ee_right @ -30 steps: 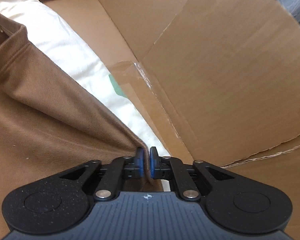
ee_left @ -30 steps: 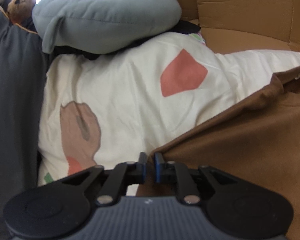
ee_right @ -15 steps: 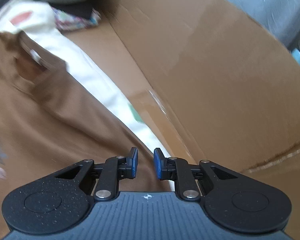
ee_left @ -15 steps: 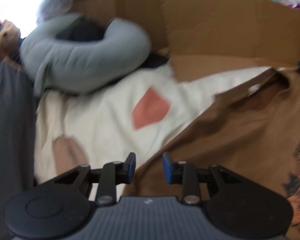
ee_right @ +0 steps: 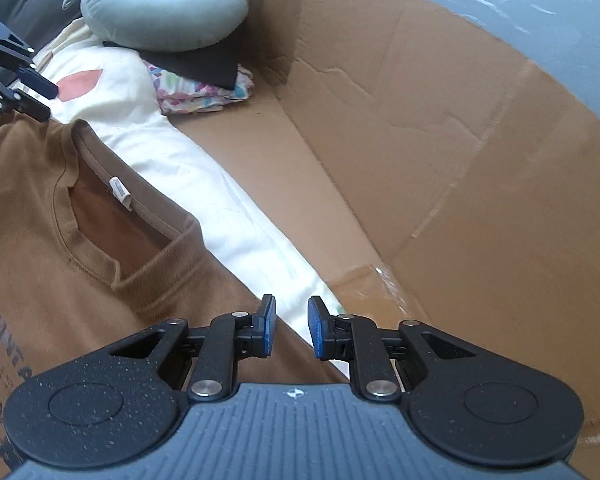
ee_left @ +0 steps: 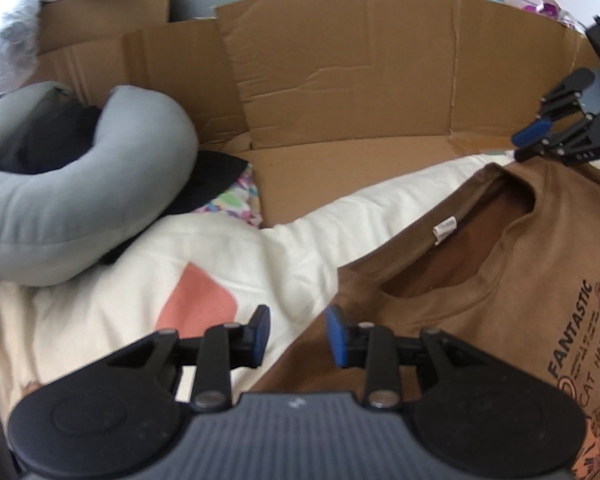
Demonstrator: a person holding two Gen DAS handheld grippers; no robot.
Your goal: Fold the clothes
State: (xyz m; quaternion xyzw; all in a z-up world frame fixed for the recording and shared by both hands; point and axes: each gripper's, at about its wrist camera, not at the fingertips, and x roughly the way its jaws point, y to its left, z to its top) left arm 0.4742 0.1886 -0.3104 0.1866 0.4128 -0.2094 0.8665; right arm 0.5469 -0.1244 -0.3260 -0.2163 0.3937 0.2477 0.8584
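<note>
Left wrist view: left gripper (ee_left: pixel 296 336) hangs w/ jaws apart, nothing between the pads. Brown T-shirt (ee_left: pixel 500 300) lies flat, front up, print showing, collar and white neck tag (ee_left: pixel 444 229) toward the cardboard wall (ee_left: pixel 360 72). Shirt rests on a cream quilt (ee_left: pixel 172 264); its shoulder edge runs just below and right of the open jaws. Grey neck pillow (ee_left: pixel 72 184) sits at the quilt's far left corner, well apart from the shirt. Right gripper (ee_left: pixel 540 136) visible at far right, above the other shoulder.

Right wrist view: right gripper (ee_right: pixel 291 328) also apart, empty, over the shirt's (ee_right: pixel 60 272) shoulder edge where quilt (ee_right: pixel 204 184) meets cardboard (ee_right: pixel 440 140). Folded floral cloth (ee_right: pixel 204 92) lies by the pillow (ee_right: pixel 160 12), clear of work area.

Risks, judged: shirt appears spread but not yet folded. A regrip catching quilt along w/ shirt edge would drag bedding into the fold. Uneven pick-up pts left vs right would skew the crease. Soft quilt gives little backing, so a shallow pinch may slip off.
</note>
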